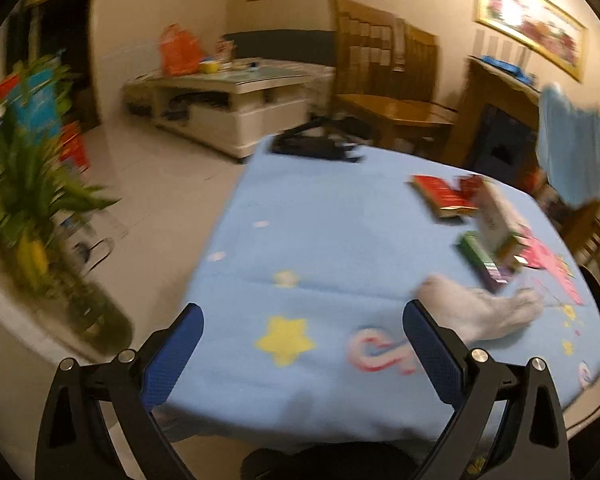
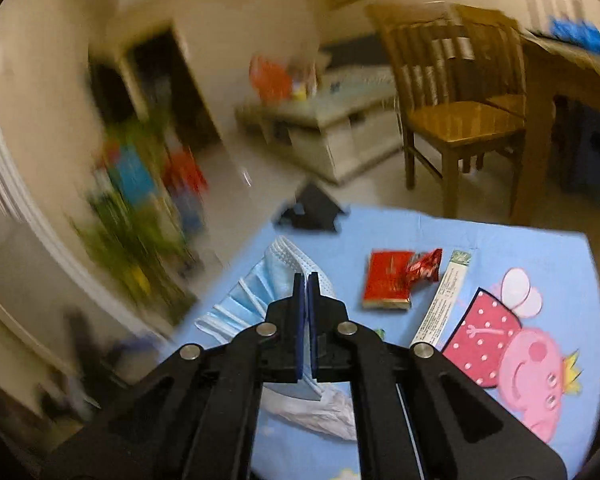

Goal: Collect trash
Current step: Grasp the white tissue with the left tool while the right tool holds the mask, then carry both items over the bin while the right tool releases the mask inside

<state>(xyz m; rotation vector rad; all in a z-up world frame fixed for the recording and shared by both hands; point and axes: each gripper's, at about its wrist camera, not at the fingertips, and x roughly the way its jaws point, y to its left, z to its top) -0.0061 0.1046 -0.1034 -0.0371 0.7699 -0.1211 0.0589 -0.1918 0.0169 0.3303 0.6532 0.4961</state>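
Observation:
My right gripper (image 2: 306, 280) is shut on a pale blue face mask (image 2: 260, 284), which hangs from the pads above the blue tablecloth (image 2: 500, 248). The left wrist view shows the same mask (image 1: 570, 148) dangling in the air at the right. On the cloth lie a red box (image 2: 388, 280), a red crumpled wrapper (image 2: 424, 266), a long white box (image 2: 444, 300) and a crumpled white tissue (image 2: 320, 404). My left gripper (image 1: 303, 312) is open over the cloth, nothing between its fingers; the tissue (image 1: 476, 308) lies just right of its right finger.
A black object (image 2: 312, 208) sits at the table's far edge. A green box (image 1: 480, 256) lies by the white box. Wooden chairs (image 2: 456, 100) stand beyond the table, a white coffee table (image 1: 228, 96) further back, a potted plant (image 1: 28, 208) at the left.

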